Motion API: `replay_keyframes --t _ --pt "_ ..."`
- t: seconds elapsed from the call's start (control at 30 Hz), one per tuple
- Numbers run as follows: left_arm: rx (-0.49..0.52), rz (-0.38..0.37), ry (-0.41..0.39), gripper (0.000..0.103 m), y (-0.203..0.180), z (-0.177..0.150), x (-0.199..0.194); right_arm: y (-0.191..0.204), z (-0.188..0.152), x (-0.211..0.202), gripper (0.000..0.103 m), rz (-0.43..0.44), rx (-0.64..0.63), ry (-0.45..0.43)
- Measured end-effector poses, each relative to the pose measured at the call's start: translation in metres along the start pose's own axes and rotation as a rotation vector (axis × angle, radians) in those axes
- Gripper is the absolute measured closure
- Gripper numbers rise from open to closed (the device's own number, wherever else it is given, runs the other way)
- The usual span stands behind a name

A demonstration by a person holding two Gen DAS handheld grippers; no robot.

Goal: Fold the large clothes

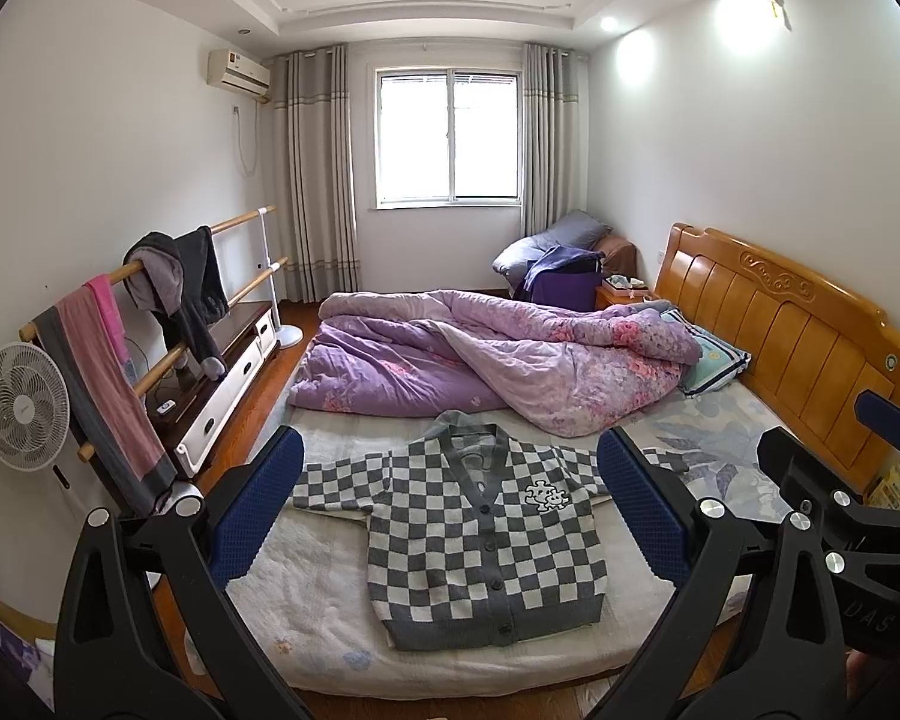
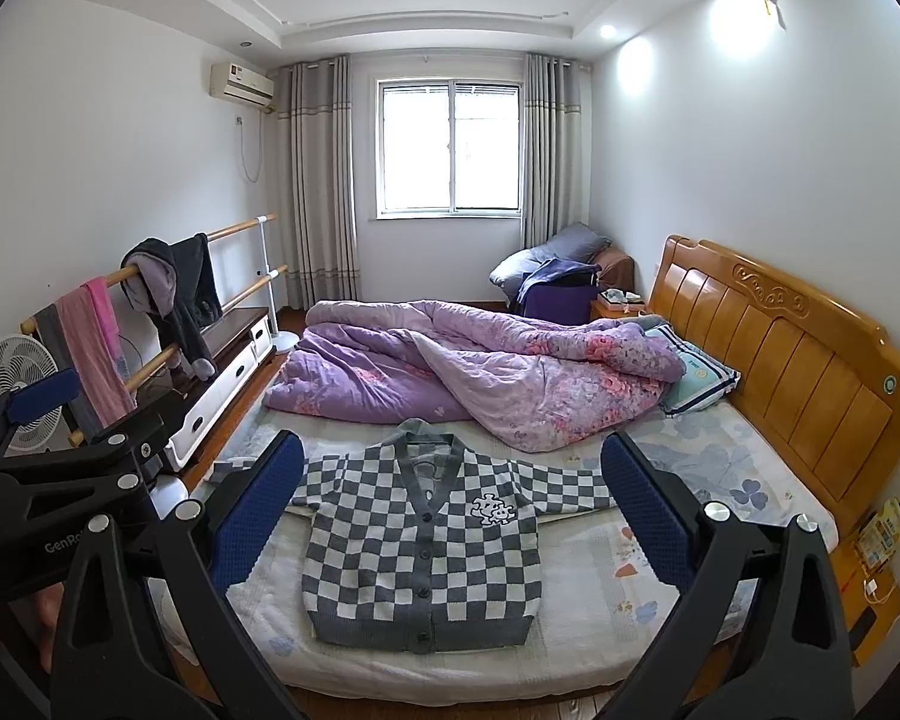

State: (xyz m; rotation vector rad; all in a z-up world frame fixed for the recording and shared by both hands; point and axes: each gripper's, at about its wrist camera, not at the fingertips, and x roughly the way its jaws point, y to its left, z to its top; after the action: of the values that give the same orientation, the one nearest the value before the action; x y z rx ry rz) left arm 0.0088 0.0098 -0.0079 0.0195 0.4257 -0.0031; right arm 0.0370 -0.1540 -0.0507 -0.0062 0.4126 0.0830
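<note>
Both the left gripper [image 1: 450, 501] and the right gripper [image 2: 453, 501] hover level above the near edge of the bed [image 1: 570, 648], jaws spread wide and holding nothing. Only the left wrist view shows the right gripper at its right margin, while the right wrist view shows the left gripper at its left, in front of the fan [image 2: 21, 387]. The grey-and-white checkered cardigan [image 1: 486, 546] lies flat, buttoned, sleeves outstretched, near the purple floral quilt [image 1: 498, 360].
</note>
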Motion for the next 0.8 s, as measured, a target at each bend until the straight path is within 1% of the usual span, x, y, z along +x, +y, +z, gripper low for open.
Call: replay_keyframes --t 0.8 --pt "0.002 0.001 0.006 0.005 -0.0063 -0.0024 0.0055 -0.0050 0.0005 0.0044 0.007 0.001 0.011 0.010"
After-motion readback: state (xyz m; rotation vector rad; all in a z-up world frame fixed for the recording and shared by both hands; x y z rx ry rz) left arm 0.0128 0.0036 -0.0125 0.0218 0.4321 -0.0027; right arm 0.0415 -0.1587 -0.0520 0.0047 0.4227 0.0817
